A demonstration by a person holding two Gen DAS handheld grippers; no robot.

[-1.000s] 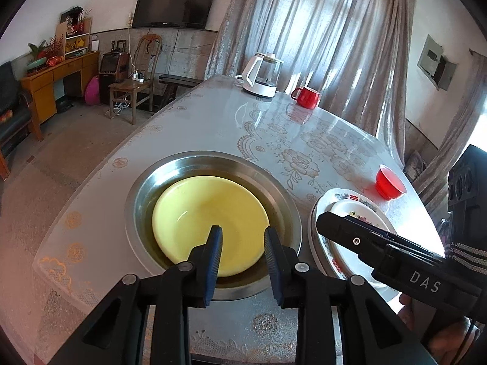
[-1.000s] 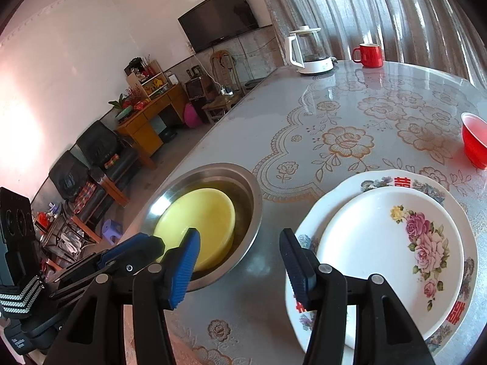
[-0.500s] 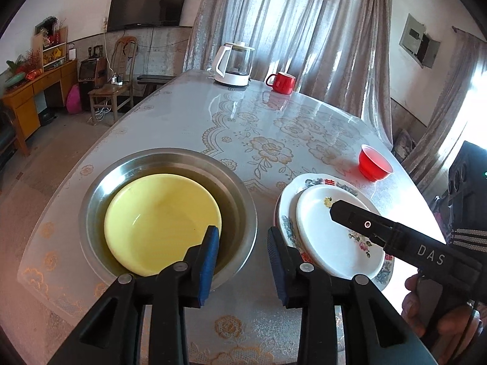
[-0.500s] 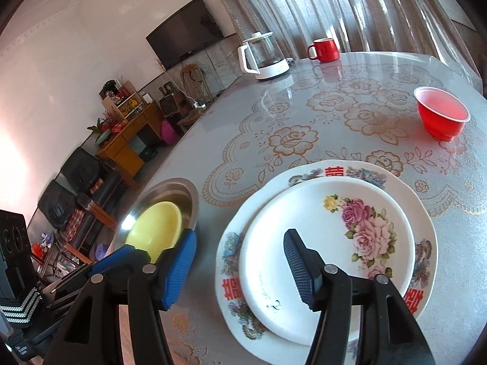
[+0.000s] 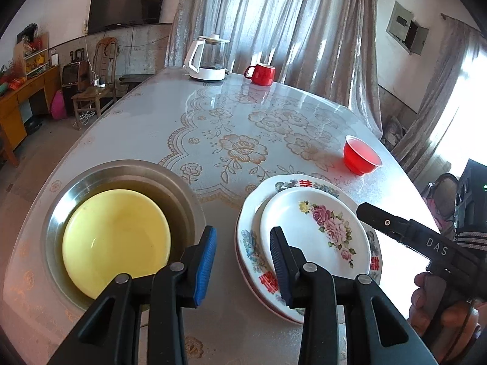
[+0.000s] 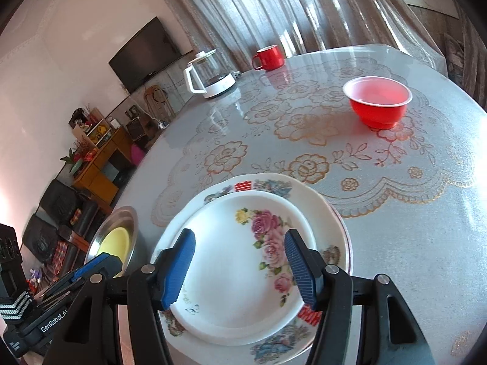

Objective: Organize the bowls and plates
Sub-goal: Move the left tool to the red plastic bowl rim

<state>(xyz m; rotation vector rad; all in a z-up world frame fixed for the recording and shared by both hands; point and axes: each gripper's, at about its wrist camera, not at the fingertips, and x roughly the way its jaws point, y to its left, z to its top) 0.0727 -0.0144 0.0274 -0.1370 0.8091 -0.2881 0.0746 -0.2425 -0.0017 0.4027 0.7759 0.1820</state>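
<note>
Looking along my left gripper [image 5: 243, 261], jaws apart and empty, I see a yellow bowl [image 5: 117, 240] inside a steel basin [image 5: 188, 188], beside two stacked floral plates [image 5: 313, 228]. My right gripper [image 6: 240, 269], jaws apart, hovers over the small rose-patterned plate [image 6: 231, 273]; a red plastic bowl [image 6: 377, 102] sits beyond.

surface [image 5: 188, 127]: round, floral lace cover
steel basin [image 5: 179, 188]: lower left
large plate [image 5: 252, 210]: lower centre-right
red bowl [image 5: 360, 155]: right
kettle [image 5: 208, 59], red mug [image 5: 261, 73]: upper centre, far edge
</note>
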